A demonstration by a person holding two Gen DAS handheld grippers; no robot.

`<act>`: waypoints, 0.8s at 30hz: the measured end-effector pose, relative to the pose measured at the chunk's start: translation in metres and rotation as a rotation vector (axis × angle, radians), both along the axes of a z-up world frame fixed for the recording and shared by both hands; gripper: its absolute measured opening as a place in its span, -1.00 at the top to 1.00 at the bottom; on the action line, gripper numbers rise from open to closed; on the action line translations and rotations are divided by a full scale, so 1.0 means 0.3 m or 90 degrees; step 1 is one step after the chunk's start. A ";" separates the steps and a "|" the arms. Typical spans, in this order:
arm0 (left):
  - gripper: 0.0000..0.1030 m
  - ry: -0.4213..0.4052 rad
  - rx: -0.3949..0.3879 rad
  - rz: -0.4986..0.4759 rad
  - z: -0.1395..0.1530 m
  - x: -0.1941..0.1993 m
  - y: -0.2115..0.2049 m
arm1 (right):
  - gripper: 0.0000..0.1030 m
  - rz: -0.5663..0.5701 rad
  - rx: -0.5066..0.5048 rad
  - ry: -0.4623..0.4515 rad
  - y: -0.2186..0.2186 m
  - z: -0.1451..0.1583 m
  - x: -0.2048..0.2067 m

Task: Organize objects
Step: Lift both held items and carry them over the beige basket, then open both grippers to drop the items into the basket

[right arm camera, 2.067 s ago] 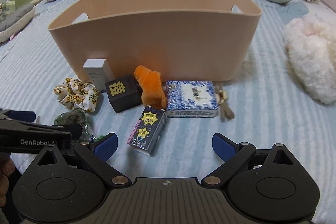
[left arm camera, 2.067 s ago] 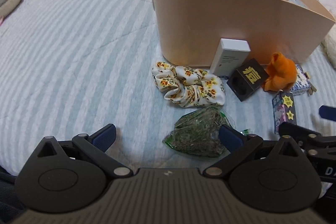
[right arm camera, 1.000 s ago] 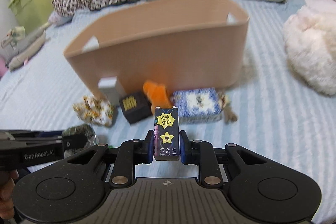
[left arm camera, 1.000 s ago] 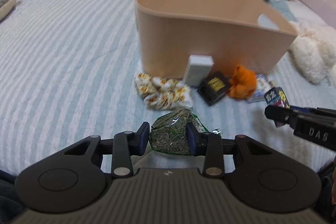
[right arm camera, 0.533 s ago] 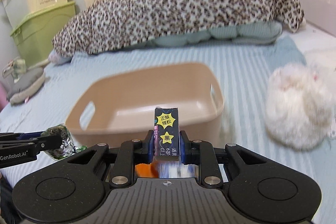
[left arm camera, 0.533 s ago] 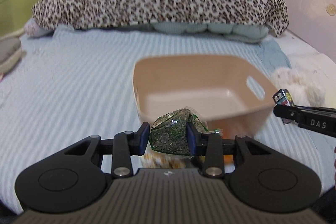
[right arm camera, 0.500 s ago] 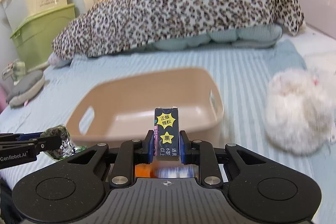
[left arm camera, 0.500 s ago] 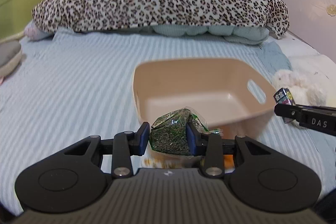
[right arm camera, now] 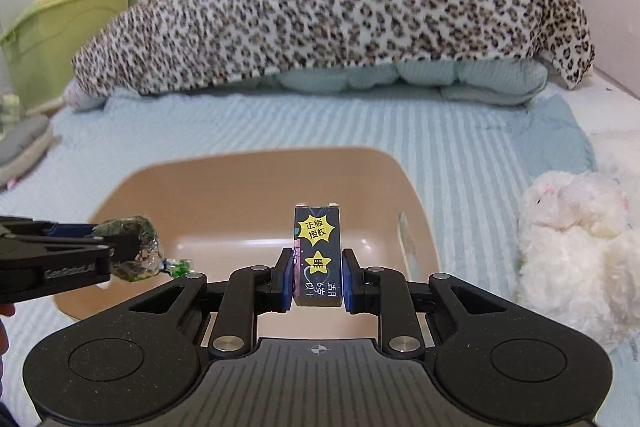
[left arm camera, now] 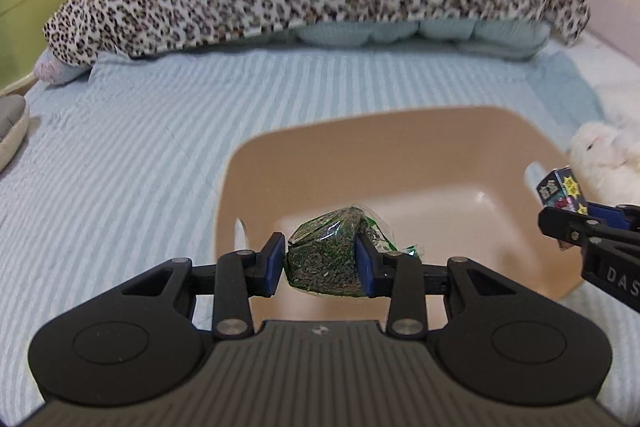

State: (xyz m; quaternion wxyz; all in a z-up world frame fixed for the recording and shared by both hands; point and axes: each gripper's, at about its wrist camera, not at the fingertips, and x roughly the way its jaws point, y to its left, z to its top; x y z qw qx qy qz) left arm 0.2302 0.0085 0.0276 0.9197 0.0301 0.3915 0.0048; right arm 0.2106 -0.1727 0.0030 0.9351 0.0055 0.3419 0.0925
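Both claws loaded above beige bin (left arm camera: 400, 163): left claw (left arm camera: 320, 263) grips green herb packet (left arm camera: 326, 259); right claw (right arm camera: 316, 279) grips small black box (right arm camera: 318, 259).

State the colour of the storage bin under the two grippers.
The storage bin is plain beige-tan, inside and out; the right wrist view shows it best.

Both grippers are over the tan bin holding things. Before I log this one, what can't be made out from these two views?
- Near part of the bin floor: hidden by the gripper bodies in both views.
- Items left on the bed in front of the bin: out of view below the grippers.
- Seed packet label: none readable through the crinkled wrap.
- Small box lower print: upside down, partly covered by the fingers.
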 end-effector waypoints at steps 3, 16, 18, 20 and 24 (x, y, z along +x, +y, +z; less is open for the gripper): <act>0.23 0.020 0.015 -0.001 -0.059 0.027 -0.013 | 0.58 0.000 -0.024 0.016 0.012 -0.045 0.019; -0.55 -0.020 0.017 0.019 0.011 -0.050 0.018 | -0.13 0.000 -0.026 0.038 0.017 -0.031 -0.020; -0.63 -0.029 0.023 0.021 0.047 -0.075 0.018 | -0.27 0.000 -0.028 0.025 0.006 -0.003 -0.056; -0.67 -0.038 0.032 0.022 0.073 -0.104 0.018 | -0.37 0.003 -0.032 0.018 -0.004 0.020 -0.088; -0.73 -0.040 0.033 0.026 0.091 -0.168 0.028 | -0.52 0.009 -0.041 0.010 -0.034 0.060 -0.168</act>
